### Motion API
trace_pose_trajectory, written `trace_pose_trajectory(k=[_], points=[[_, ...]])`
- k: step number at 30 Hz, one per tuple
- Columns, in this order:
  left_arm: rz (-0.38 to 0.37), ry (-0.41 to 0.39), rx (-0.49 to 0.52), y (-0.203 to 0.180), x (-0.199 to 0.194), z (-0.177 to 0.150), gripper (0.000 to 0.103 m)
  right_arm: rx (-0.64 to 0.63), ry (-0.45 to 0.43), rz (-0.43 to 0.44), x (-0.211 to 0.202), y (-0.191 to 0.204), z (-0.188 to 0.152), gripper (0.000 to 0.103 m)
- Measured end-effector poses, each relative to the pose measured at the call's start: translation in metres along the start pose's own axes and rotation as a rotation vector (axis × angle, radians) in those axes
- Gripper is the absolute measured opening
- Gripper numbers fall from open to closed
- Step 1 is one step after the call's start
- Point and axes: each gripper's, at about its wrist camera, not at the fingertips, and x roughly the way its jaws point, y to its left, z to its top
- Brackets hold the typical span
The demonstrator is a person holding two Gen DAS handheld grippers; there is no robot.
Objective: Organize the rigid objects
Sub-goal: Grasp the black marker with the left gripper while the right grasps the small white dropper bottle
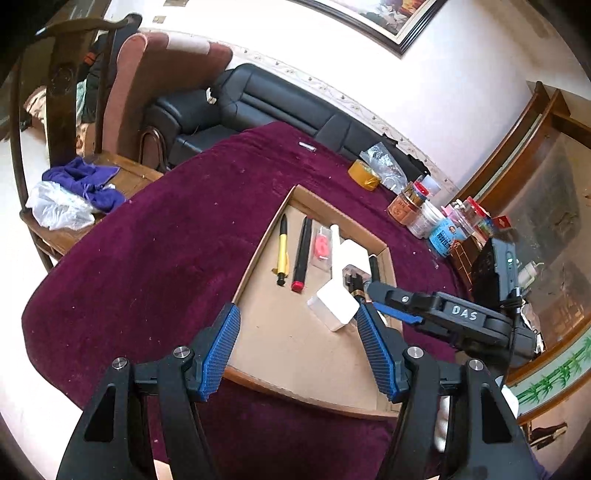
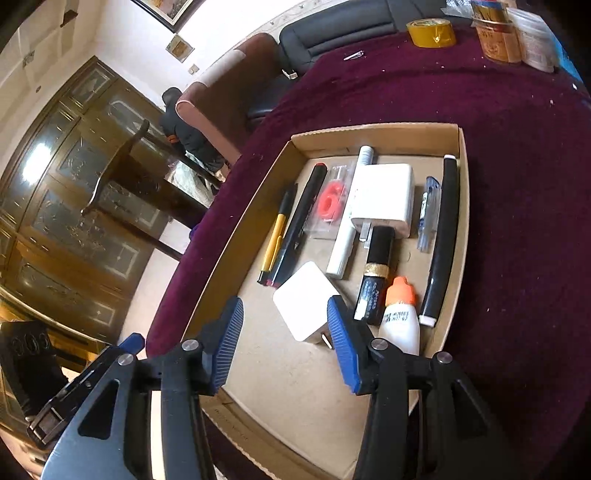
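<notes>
A shallow cardboard tray (image 2: pixel 448 130) lies on a round table under a plum-coloured cloth (image 2: pixel 517 184), and the right wrist view shows its row best. From the tray's left wall: one yellow-and-black pen (image 2: pixel 275 236), one black marker with a red end (image 2: pixel 301 218), one clear packet holding a red figure 6 (image 2: pixel 330 201), one white stick (image 2: pixel 349 221), one large white charger (image 2: pixel 384 197) with one black-and-gold tube (image 2: pixel 375 273) below it, one clear pen with blue print (image 2: pixel 430 210) (too small to read), and one long black bar with white ends (image 2: pixel 441 236) along the right wall. Near the tray's front edge sit a second, smaller white charger (image 2: pixel 308 306), prongs toward the camera, and one white bottle with an orange cap (image 2: pixel 400 317); its label is unreadable.

The left gripper (image 1: pixel 297 334) stands fairly wide open, holding nothing, over the tray's front edge. The right gripper (image 2: pixel 286 334) is parted less widely, also empty, with the small charger just beyond its fingertips; it bears the letters "DAS" in the left wrist view.

At the cloth's far right edge stand one roll of yellow tape (image 2: pixel 431 33) and several jars (image 1: pixel 424 210), their labels illegible.
</notes>
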Motion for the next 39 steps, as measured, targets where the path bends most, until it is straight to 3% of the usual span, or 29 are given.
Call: trace_pose_trajectory(k=[6, 7, 10, 14, 21, 26, 34, 39], points=[[-0.047, 0.006, 0.099, -0.04, -0.001, -0.011, 0.066, 0.011, -0.047, -0.063, -0.037, -0.036, -0.023, 0.046], [-0.065, 0.022, 0.117, -0.049, 0.003, -0.015, 0.066, 0.019, -0.055, -0.039, -0.048, -0.045, -0.027, 0.047], [-0.13, 0.088, 0.169, -0.076, 0.017, -0.031, 0.066, 0.047, -0.087, -0.131, -0.081, -0.077, -0.034, 0.048], [-0.183, 0.148, 0.23, -0.108, 0.029, -0.047, 0.066, 0.119, -0.193, -0.206, -0.146, -0.129, -0.036, 0.047], [-0.219, 0.232, 0.314, -0.156, 0.048, -0.074, 0.066, 0.244, -0.356, -0.608, -0.242, -0.236, -0.025, 0.047], [-0.219, 0.295, 0.341, -0.18, 0.06, -0.087, 0.066, 0.333, -0.366, -0.612, -0.247, -0.279, -0.01, 0.047], [-0.165, 0.336, 0.394, -0.209, 0.074, -0.097, 0.066, 0.36, -0.359, -0.6, -0.217, -0.301, -0.003, 0.047], [-0.159, 0.357, 0.452, -0.24, 0.099, -0.091, 0.066, 0.373, -0.399, -0.53, -0.215, -0.315, -0.004, 0.047]])
